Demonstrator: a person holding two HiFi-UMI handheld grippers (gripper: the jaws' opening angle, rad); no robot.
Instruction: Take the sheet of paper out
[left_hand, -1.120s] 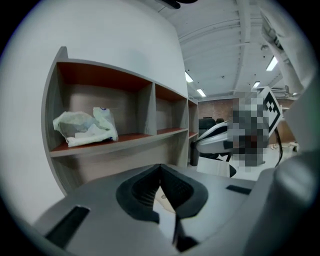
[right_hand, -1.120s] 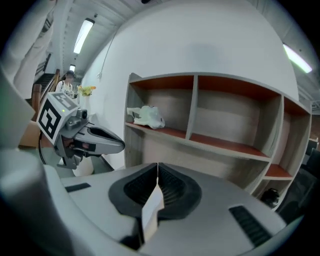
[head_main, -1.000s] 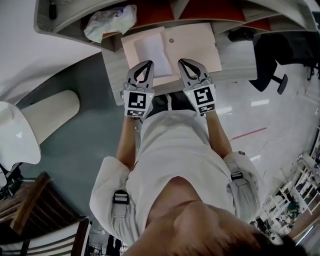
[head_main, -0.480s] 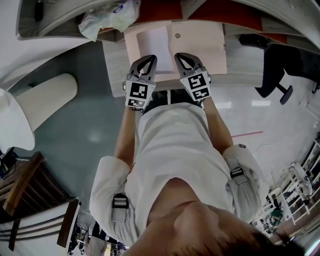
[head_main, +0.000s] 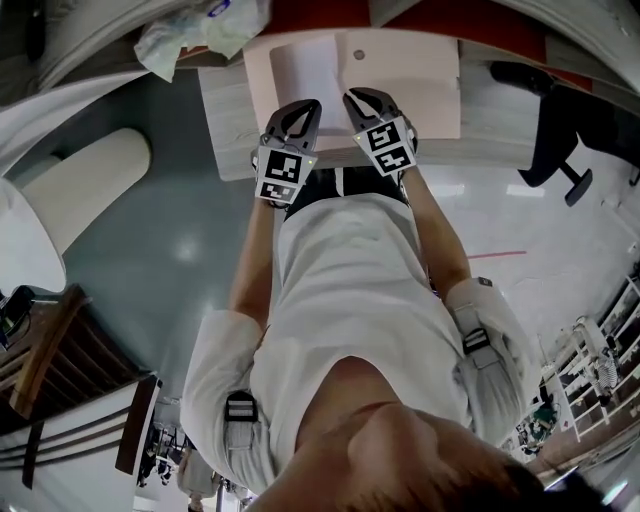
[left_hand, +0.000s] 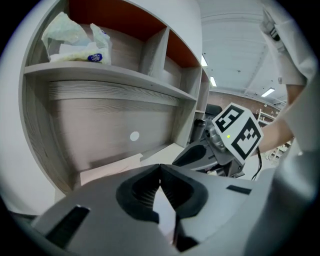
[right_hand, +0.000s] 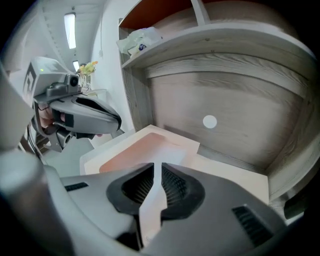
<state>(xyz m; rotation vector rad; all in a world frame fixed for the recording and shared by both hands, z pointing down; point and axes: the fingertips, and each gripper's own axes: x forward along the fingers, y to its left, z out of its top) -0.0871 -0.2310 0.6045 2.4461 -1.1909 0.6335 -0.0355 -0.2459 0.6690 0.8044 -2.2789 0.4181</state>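
On the shelf (left_hand: 100, 72) at the far left, one crumpled plastic bag (head_main: 190, 35) is sitting above the worktop (head_main: 225, 130). One pale pink folder (head_main: 420, 90) is lying flat on that worktop. One white sheet of paper (head_main: 305, 70) is resting on the folder's left half; I cannot tell whether it is tucked inside. Two tools are hanging side by side over the folder's near edge. The left tool (left_hand: 160, 165) is pointing at the sheet with its jaw tips pressed together, gripping nothing. Just beside it, the right tool (right_hand: 157, 165) is opening its jaws, which are showing only a narrow slit with nothing between them, over the pink surface. One black office chair (head_main: 560, 130) is standing well apart at the far right.
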